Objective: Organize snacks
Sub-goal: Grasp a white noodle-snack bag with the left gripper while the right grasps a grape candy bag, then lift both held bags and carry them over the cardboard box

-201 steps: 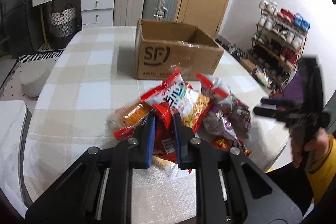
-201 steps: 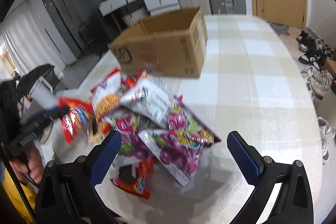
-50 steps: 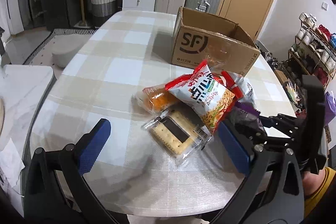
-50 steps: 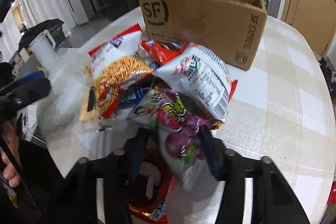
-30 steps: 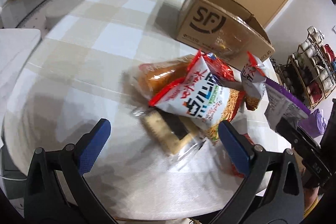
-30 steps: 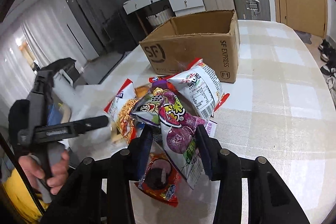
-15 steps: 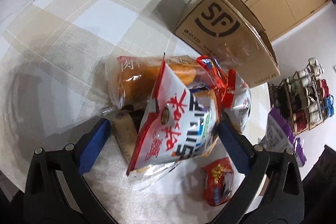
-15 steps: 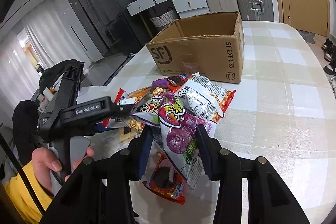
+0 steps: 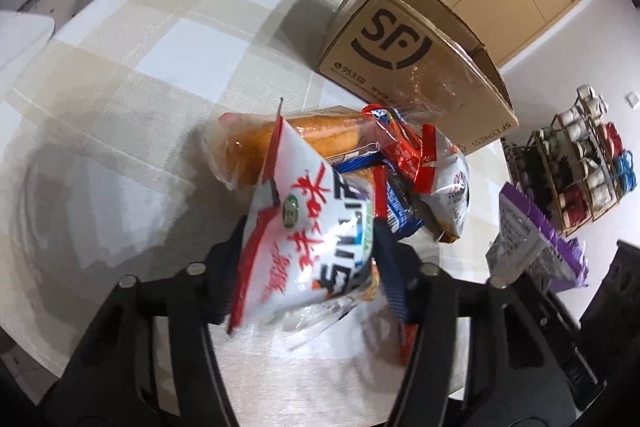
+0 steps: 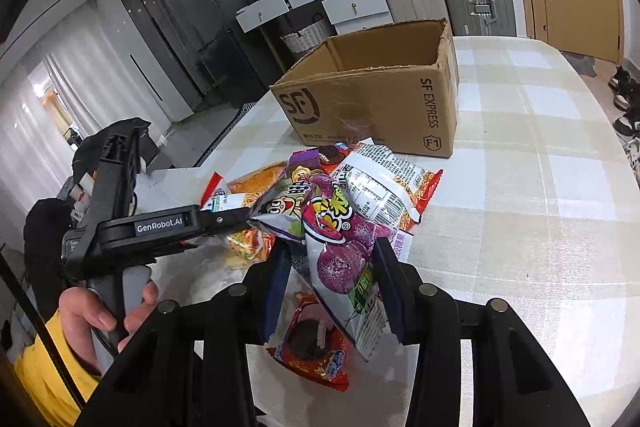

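We hold: white-and-red noodle-snack bag [image 9: 316,239] in left jaws, purple crisp bag [image 10: 340,251] in right jaws, open brown cardboard box [image 10: 384,99] ahead, right nearer.

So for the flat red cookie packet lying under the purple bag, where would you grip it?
The red cookie packet lies flat on the table, partly under the purple bag held by the right gripper. I'd probably take its exposed near crimped edge from above, fingers straddling the thin seam, once the purple bag is lifted clear.

Black hand-held gripper [image 10: 240,217], blue pads [image 10: 390,291], yellow sleeve [image 10: 44,371].
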